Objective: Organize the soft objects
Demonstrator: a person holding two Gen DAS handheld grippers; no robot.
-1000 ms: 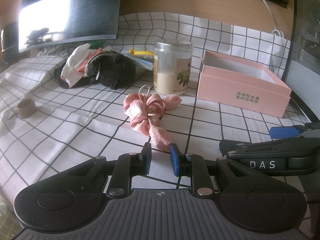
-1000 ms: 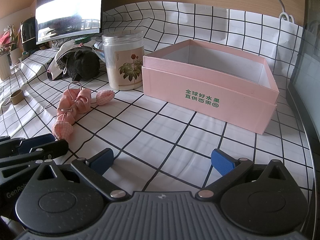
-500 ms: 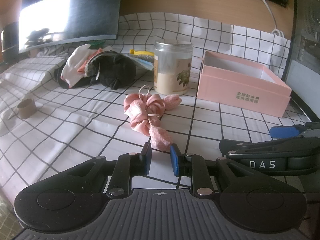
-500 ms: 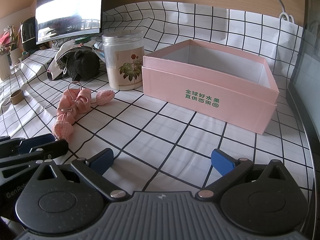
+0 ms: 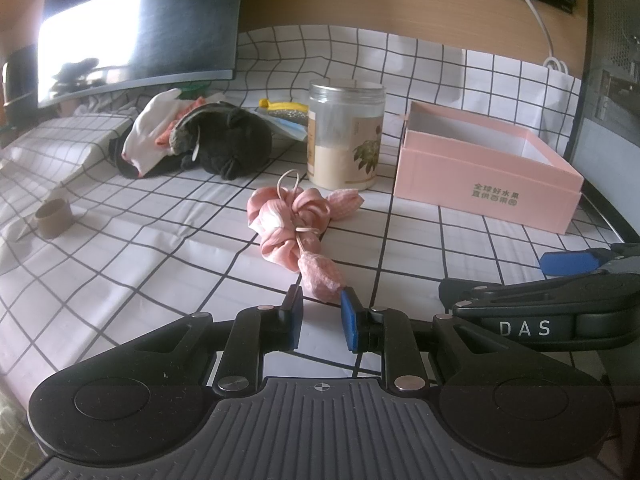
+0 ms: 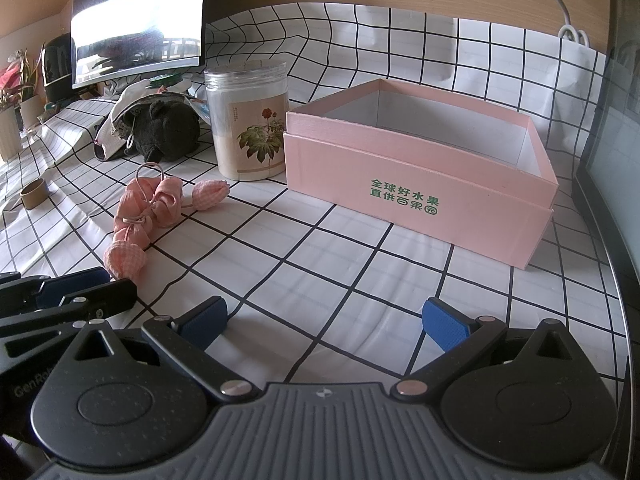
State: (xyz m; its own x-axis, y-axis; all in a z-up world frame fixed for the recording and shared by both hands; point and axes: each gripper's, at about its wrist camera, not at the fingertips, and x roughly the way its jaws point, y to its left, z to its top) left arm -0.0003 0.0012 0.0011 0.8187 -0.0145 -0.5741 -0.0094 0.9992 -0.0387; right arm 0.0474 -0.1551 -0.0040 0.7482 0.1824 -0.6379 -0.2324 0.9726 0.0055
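A pink fabric bundle (image 5: pixel 296 224) with checked ends and a thin cord lies on the checked tablecloth; it also shows left of centre in the right wrist view (image 6: pixel 148 208). My left gripper (image 5: pixel 320 312) stands just short of its nearest end, jaws a narrow gap apart with only cloth showing between them. An open pink box (image 5: pixel 484 184) sits at the right, its inside bare (image 6: pixel 416 188). My right gripper (image 6: pixel 324 320) is wide open over bare tablecloth in front of the box. A black plush toy (image 5: pixel 236 140) lies against a white cloth (image 5: pixel 148 136) at the back left.
A clear jar (image 5: pixel 346 136) with a flower label stands between the plush and the box. A cardboard tape roll (image 5: pixel 54 218) sits at far left. A dark monitor (image 5: pixel 140 24) stands behind the pile. Another dark screen borders the table at right (image 6: pixel 612 160).
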